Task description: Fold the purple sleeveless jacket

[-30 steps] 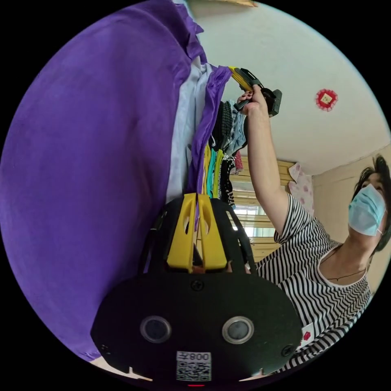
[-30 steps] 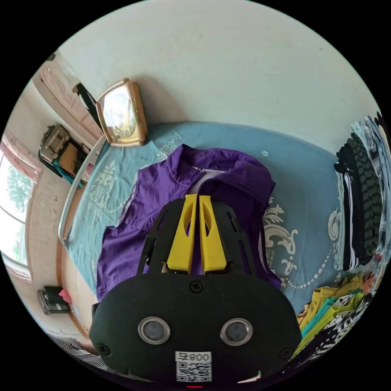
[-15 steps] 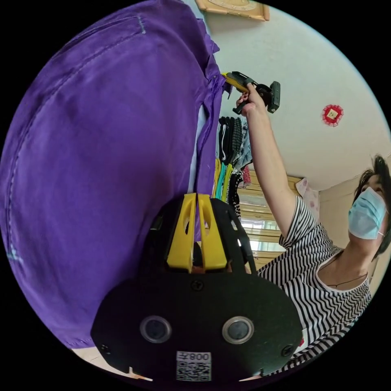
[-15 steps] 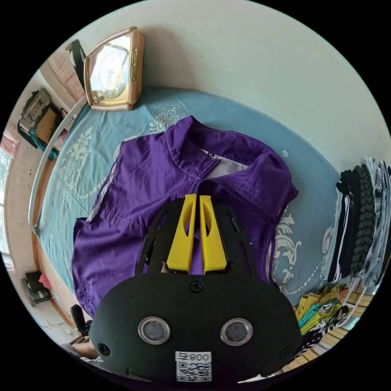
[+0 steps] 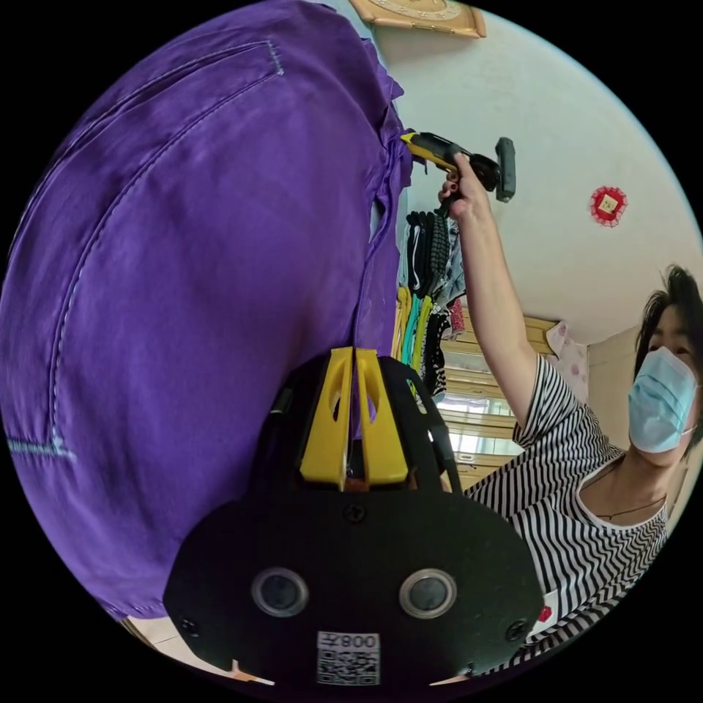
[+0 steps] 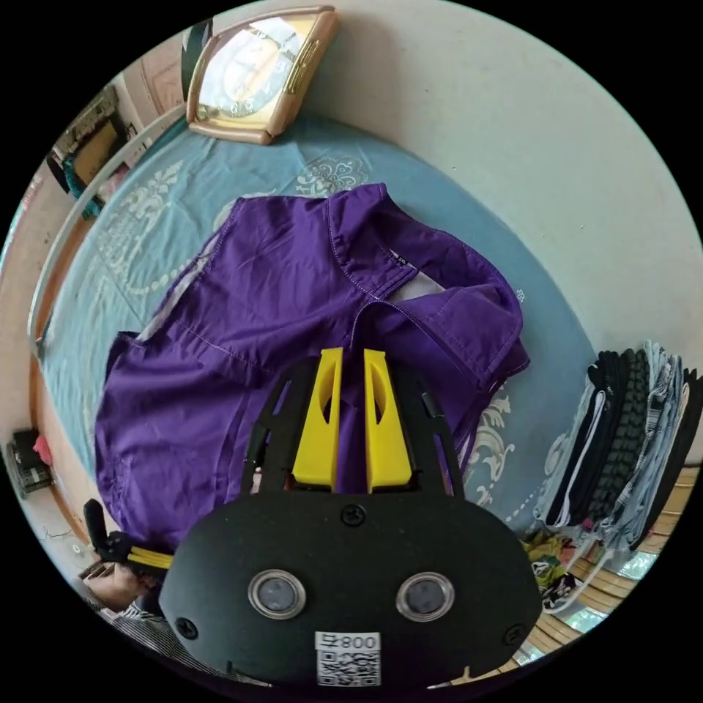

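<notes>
left tool [image 5: 355, 351] has its yellow jaws pressed together on the front zip edge of the purple sleeveless jacket [image 5: 198, 293], a strip of purple cloth pinched in the thin slit between them. in the left gripper view the jacket spreads as a broad purple sheet beside the tool, with a stitched pocket line running across it. right tool [image 6: 353, 353] has its jaws a little apart, a narrow gap between the yellow tips, with purple cloth showing through that gap; whether either jaw touches the cloth cannot be told. in the left gripper view this right tool [image 5: 410, 140] is at the jacket's upper edge near the collar, held in a hand [image 5: 461, 198] on a raised arm.

in the right gripper view the jacket [image 6: 242, 322] lies front up on a blue patterned bed cover [image 6: 139, 220], collar open and pale lining showing inside it. a gold-framed clock [image 6: 256, 69] lies at the far end of the bed by the pale wall [image 6: 527, 146]. a stack of folded dark and striped clothes [image 6: 622, 439] sits at the bed's edge, well apart from the jacket. a person in a striped shirt [image 5: 586, 527] stands close to the left tool, and a red ornament [image 5: 608, 205] hangs on the wall.
</notes>
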`<state>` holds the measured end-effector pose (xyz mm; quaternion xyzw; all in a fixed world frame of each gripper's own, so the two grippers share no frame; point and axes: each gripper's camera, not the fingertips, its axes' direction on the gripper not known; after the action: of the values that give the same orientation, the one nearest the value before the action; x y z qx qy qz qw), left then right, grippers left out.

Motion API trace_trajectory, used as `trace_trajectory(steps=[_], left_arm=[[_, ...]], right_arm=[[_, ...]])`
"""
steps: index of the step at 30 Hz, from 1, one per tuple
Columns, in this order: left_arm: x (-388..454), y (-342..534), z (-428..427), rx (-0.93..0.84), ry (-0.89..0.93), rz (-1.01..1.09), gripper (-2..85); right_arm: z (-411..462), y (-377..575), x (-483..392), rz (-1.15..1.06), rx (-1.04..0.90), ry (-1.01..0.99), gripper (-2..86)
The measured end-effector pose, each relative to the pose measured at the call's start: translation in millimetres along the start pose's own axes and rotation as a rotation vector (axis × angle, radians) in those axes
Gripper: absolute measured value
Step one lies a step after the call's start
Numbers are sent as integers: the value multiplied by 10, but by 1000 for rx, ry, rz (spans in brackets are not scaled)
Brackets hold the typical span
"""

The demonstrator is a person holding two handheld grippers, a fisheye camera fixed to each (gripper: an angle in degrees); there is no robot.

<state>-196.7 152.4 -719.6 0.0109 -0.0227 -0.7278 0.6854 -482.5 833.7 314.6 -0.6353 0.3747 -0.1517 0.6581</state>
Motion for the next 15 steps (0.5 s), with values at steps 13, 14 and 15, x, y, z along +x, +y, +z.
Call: trace_trajectory(steps=[13, 14, 15], left_arm=[[190, -283, -54, -2, 4, 6, 8], [226, -306, -58, -4, -3, 6, 9], [248, -315, -63, -2, -3, 9, 10]], right_arm=[[-611, 2581, 99, -66, 43, -569, 61], [-530, 2842, -100, -69, -32, -568, 67], [-498, 2958, -193, -75, -64, -575, 69]])
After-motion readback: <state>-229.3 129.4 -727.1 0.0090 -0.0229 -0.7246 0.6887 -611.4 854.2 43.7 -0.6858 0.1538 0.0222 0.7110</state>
